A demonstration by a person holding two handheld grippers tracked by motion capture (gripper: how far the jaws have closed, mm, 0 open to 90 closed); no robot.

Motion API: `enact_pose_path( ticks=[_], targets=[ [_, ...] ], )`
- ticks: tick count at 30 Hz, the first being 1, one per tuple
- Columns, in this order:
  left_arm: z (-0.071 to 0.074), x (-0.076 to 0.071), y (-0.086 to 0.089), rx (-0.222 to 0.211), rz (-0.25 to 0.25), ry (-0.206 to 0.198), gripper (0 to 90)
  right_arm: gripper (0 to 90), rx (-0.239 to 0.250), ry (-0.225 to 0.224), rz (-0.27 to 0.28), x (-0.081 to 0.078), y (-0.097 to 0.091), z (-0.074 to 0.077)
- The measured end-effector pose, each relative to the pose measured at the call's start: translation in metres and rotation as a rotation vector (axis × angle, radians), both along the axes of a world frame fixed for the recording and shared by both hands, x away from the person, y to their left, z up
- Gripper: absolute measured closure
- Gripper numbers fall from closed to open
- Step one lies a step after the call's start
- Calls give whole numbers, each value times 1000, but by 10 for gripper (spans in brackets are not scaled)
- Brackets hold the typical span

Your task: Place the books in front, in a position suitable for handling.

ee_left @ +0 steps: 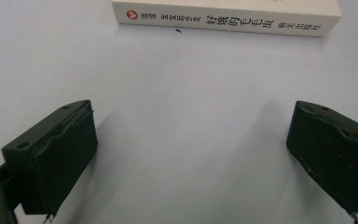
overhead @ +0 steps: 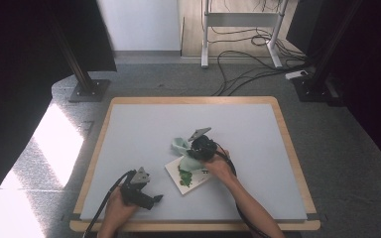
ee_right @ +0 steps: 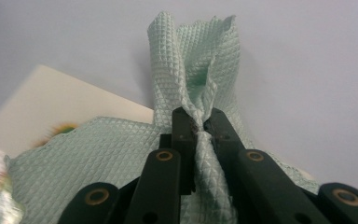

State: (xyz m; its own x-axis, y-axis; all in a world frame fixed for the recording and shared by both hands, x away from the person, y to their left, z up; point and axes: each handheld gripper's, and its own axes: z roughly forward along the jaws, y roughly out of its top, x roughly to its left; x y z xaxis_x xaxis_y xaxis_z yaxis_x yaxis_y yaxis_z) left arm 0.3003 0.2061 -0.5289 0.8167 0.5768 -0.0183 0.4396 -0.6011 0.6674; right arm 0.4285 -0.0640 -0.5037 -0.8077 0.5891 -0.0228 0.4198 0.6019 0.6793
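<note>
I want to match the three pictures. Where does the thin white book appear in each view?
High view: thin white book just below centre, partly under the pale green waffle cloth.
Left gripper view: its spine along the top edge.
Right gripper view: cover at left, under the cloth.
Shared landmark: grey table mat.

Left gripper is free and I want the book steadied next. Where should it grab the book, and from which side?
Probably the spine edge facing the left gripper. The book lies flat on the table, spine toward the open jaws with bare surface between. Come in low along the table; the green cloth in the right gripper drapes its far part.
</note>
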Motion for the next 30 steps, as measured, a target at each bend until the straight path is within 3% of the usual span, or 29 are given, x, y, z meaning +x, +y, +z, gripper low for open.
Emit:
enact_pose_path(
  ticks=[7,13,14,15,16,19,24,30],
  targets=[
    [0,0,0,2,-1,0,17,825,2,7,-110,19,-40,-2],
    [0,0,0,1,0,0,17,825,-2,-1,-151,25,-54,-3],
    [0,0,0,1,-1,0,18,825,-78,-18,-163,28,-55,-8],
    [0,0,0,1,-1,0,17,825,-78,-18,-163,28,-55,-8],
    [0,0,0,1,0,0,18,826,-37,-9,-164,28,-59,-10],
    [0,0,0,3,-1,-1,18,825,-23,-16,-163,26,-62,-9],
    [0,0,0,3,-1,0,18,822,21,-22,-145,16,-70,6],
    [0,0,0,3,-2,0,17,821,23,-41,-126,1,-85,20]
  ],
)
